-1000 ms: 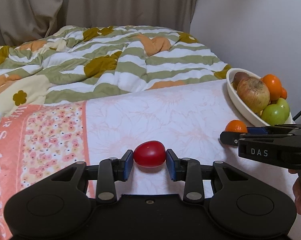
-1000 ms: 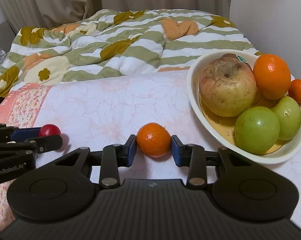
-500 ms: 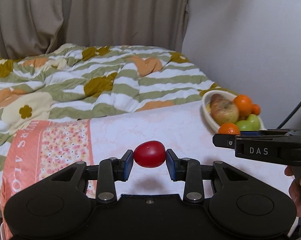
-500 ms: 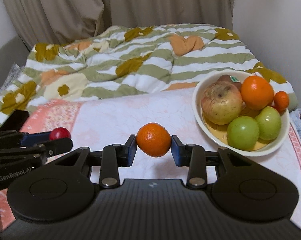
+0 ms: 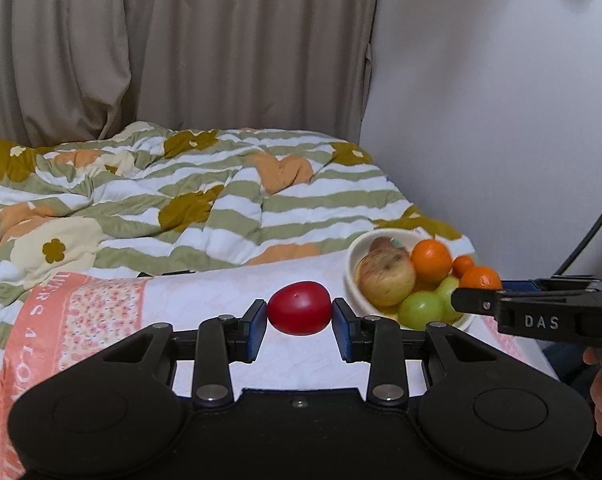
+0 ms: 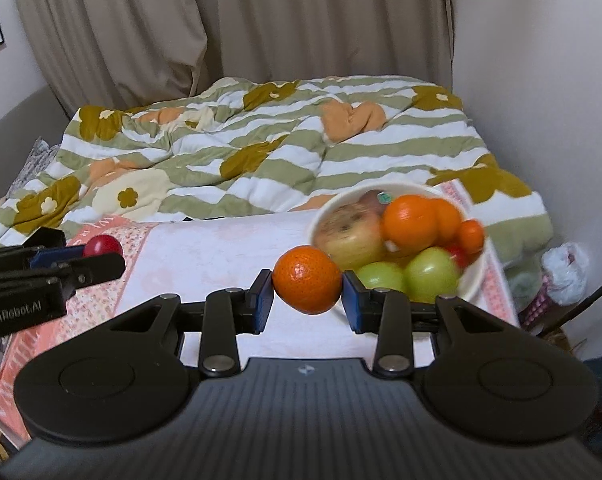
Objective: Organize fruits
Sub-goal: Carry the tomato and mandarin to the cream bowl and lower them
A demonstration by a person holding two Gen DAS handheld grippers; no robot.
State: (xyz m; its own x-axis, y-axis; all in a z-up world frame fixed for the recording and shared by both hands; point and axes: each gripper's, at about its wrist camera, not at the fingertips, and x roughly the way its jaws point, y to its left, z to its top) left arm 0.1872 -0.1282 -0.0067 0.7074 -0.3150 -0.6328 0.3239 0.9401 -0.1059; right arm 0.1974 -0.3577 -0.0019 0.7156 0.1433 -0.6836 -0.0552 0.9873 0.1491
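Right gripper clamps a mandarin just left of the bowl, nearer it. Left gripper clamps a red tomato, farther left of the bowl.

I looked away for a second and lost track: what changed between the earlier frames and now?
Both hand-held grippers rose off the tabletop: the left hand-held gripper carrying the red tomato, the right hand-held gripper carrying the mandarin. Neither grip changed. The fruit bowl kept its place and contents.
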